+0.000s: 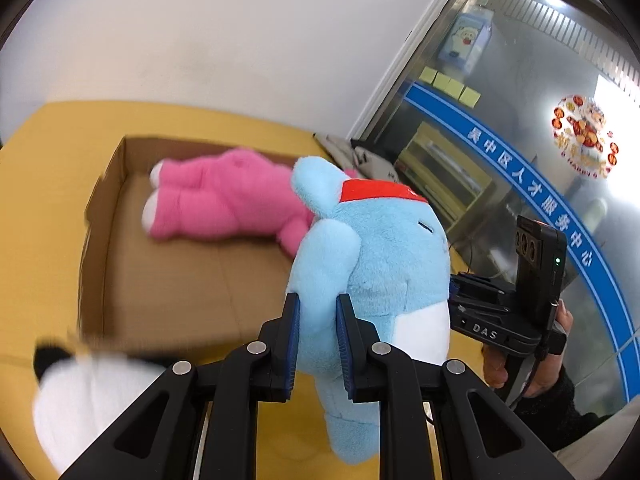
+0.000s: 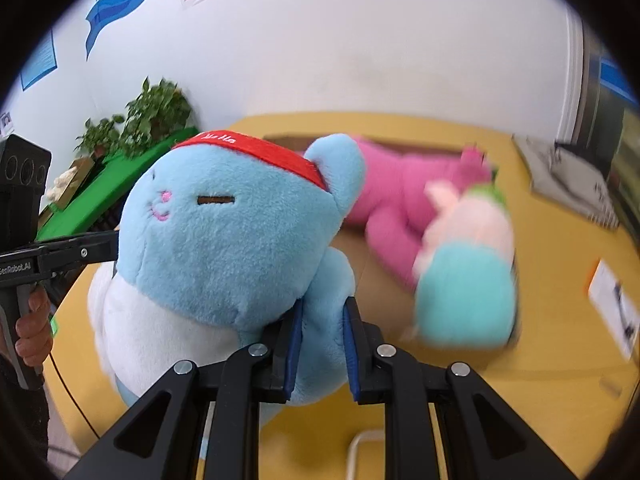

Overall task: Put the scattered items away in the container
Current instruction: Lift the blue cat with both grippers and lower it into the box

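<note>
Left gripper (image 1: 318, 316): jaws narrow, blue pads clamped on one arm of the blue plush cat (image 1: 372, 264). Right gripper (image 2: 322, 320): jaws likewise narrow, pads pinching the cat's other arm. The cat hangs between the two tools, clear of the yellow table (image 1: 44, 168), head up, white belly facing the right gripper's side. Red headband (image 2: 256, 150) across its forehead; eyes stitched as closed lines.

Seen from the left wrist, the right tool's black body shows just right of the cat, with the person's hand (image 1: 524, 360) on its handle. Seen from the right wrist, the left tool enters from the left edge and reaches the cat's back.

Cardboard box (image 1: 104, 208): open top, low walls, sits on the table beyond the cat. A pink plush (image 1: 224, 200) lies flat inside it toward the far wall.

Outside the box: a black-and-white plush (image 1: 88, 396), blurred, at the near left corner of the box; a pale pink and teal plush (image 2: 468, 276), blurred, near right, in front of the pink one; whether it rests in the box or on the table cannot be told.
</note>
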